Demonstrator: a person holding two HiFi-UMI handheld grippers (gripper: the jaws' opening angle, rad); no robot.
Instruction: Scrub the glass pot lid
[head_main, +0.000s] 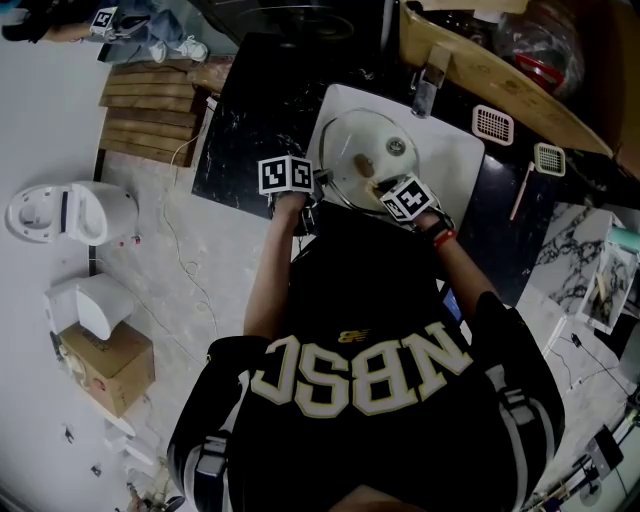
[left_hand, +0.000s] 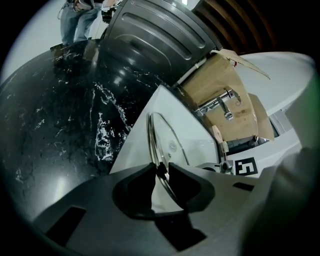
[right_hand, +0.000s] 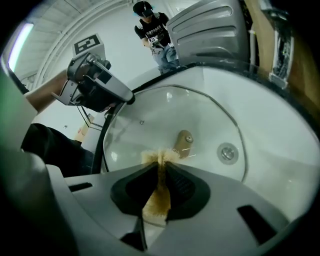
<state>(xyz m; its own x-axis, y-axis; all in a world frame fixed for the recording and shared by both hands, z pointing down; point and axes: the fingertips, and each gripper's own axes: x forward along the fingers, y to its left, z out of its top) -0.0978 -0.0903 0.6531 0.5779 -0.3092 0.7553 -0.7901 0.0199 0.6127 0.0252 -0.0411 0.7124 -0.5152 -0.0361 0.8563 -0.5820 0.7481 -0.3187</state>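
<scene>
The glass pot lid (head_main: 365, 150) is held tilted over the white sink (head_main: 455, 150). My left gripper (left_hand: 162, 170) is shut on the lid's metal rim (left_hand: 152, 135), which runs edge-on between its jaws. In the right gripper view the same left gripper (right_hand: 125, 100) clamps the lid (right_hand: 200, 115) at its left edge. My right gripper (right_hand: 161, 161) is shut on a tan scrub sponge (right_hand: 159, 197), whose frayed tip touches the glass just beside the lid's brown knob (right_hand: 182, 142). In the head view both grippers, left (head_main: 320, 182) and right (head_main: 385, 192), meet at the lid's near edge.
The sink sits in a black marble counter (head_main: 250, 110) with a chrome faucet (head_main: 430, 85) behind it. Two white brushes (head_main: 492, 123) lie on the counter to the right. The sink drain (right_hand: 227, 152) shows through the glass. A toilet (head_main: 60, 212) and a cardboard box (head_main: 110, 365) stand at left.
</scene>
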